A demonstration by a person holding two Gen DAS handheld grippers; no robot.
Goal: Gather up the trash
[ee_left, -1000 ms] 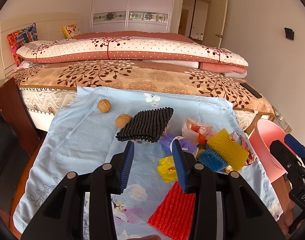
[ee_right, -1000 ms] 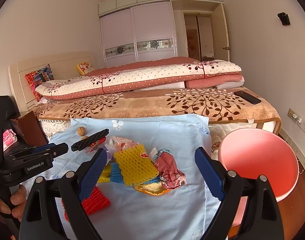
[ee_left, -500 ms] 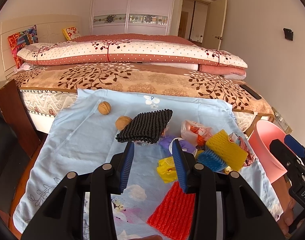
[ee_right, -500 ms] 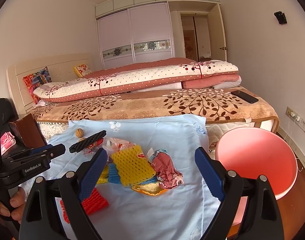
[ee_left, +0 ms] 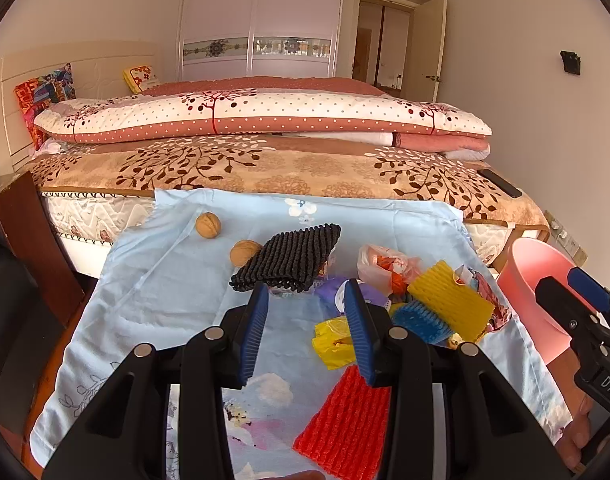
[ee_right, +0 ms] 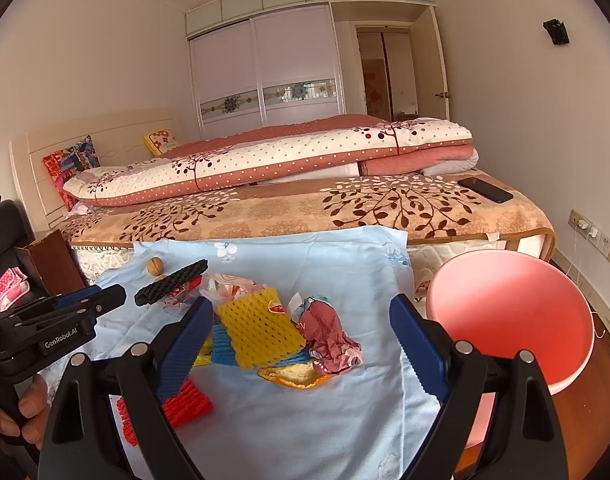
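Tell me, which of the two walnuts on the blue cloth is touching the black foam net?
The nearer walnut, lying against the black foam net. The other walnut sits apart, farther back toward the bed.

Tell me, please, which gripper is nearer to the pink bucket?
Right. The right gripper hovers open over the blue cloth's edge, directly beside the pink bucket. The left gripper hangs open farther along the cloth, with the trash pile between it and the bucket.
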